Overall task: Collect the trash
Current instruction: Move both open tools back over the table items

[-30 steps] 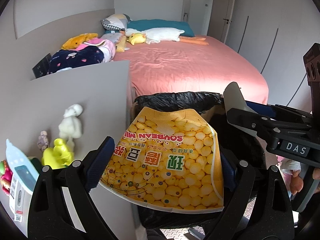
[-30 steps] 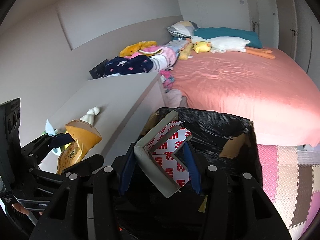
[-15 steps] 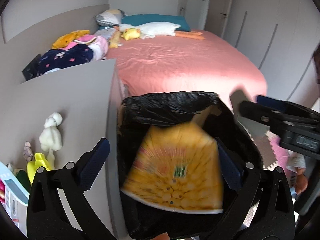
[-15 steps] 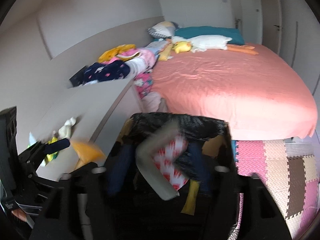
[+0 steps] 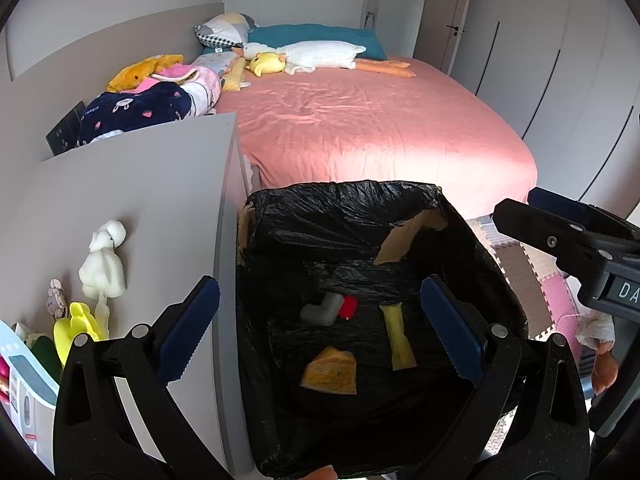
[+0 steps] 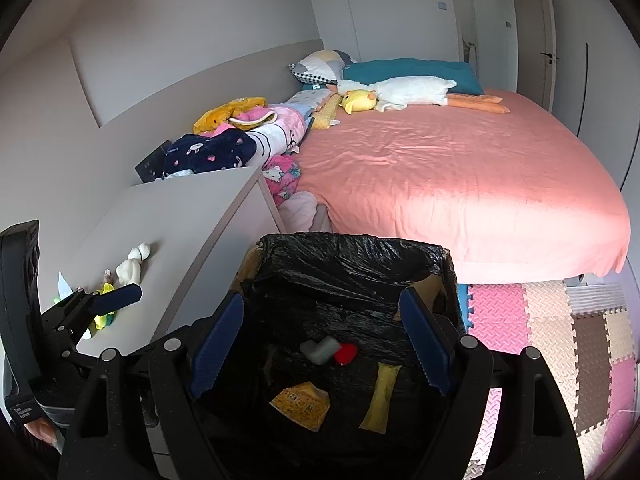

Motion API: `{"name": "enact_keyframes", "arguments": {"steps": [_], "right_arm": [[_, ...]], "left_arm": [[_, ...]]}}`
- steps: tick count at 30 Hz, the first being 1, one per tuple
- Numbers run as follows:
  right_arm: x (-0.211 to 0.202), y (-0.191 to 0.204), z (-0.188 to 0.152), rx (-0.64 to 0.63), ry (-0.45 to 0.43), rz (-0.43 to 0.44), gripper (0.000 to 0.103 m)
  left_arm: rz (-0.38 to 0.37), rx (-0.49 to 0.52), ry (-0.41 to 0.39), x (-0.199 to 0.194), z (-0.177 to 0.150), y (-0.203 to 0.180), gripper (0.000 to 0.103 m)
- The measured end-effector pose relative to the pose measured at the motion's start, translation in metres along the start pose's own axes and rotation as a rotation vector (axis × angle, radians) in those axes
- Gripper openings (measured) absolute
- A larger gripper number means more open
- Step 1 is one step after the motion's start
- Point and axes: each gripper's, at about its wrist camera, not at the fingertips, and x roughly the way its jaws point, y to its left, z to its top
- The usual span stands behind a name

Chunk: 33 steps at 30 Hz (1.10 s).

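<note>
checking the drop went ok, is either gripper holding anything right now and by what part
Nothing is held. The left gripper and right gripper are both open and empty above the black-lined cardboard bin, with the trash lying on its bottom.

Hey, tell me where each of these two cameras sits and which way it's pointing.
Left wrist: on the left gripper, angled down into the black-lined bin; its open blue fingers show, the right gripper at right.
Right wrist: on the right gripper, above the same bin; the left gripper at left.
Shared: the bin, the yellow packet, the pink bed.
</note>
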Motion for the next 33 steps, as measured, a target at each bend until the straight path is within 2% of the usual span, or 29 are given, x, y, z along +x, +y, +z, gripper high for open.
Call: {"name": "enact_keyframes", "arguments": {"steps": [18,33], "right_arm": [[0.003,0.030,-0.002,-0.043,0.008,0.033,0.081],[0.015,0.091,-0.011,-0.127,0.037,0.117,0.081]], "left_arm": [[0.040,-0.025,-0.015,-0.016,-0.011,0.021,0.097],[0.116,-0.092,-0.030,-0.045,-0.039,0.067,0.097]]}}
